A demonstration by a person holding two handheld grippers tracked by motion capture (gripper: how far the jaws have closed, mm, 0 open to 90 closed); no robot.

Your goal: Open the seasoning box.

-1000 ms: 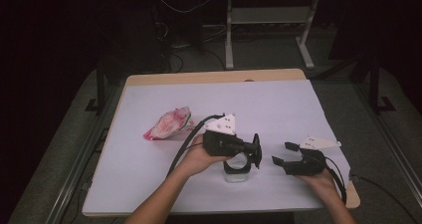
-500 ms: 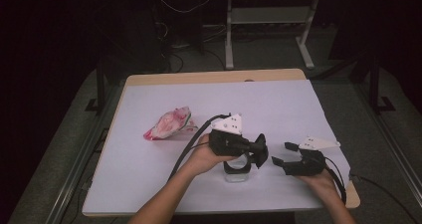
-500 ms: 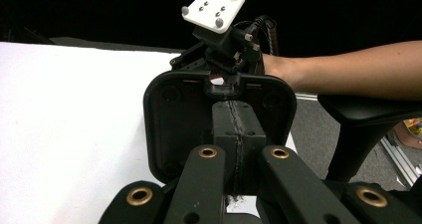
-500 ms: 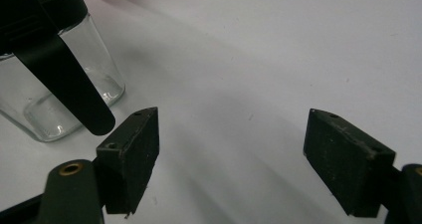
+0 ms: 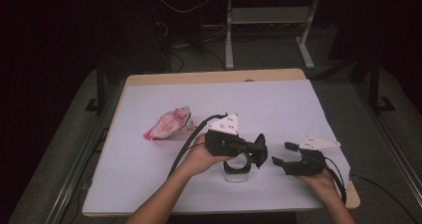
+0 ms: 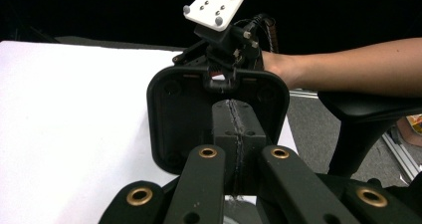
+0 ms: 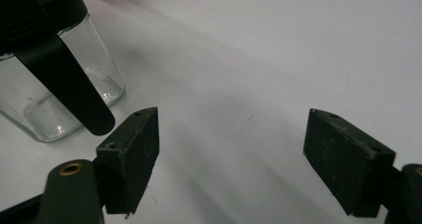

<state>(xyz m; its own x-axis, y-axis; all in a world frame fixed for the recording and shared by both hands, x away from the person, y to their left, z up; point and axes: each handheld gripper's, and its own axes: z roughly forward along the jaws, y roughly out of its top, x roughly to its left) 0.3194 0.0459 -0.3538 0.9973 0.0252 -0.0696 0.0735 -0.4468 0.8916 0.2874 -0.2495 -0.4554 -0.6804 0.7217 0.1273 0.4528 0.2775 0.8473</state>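
Tongs on my left [image 5: 260, 153] are pressed together above the jar [image 5: 235, 166] near the desk's [image 5: 278, 99] front edge; my right tongs [image 5: 281, 154] wait spread beside it, probably to steady it.

A small clear glass jar [image 5: 236, 168] with a black lid stands upright near the front edge of the white desk [image 5: 278, 104], right of centre. It looks empty, its glass body see-through to the base.
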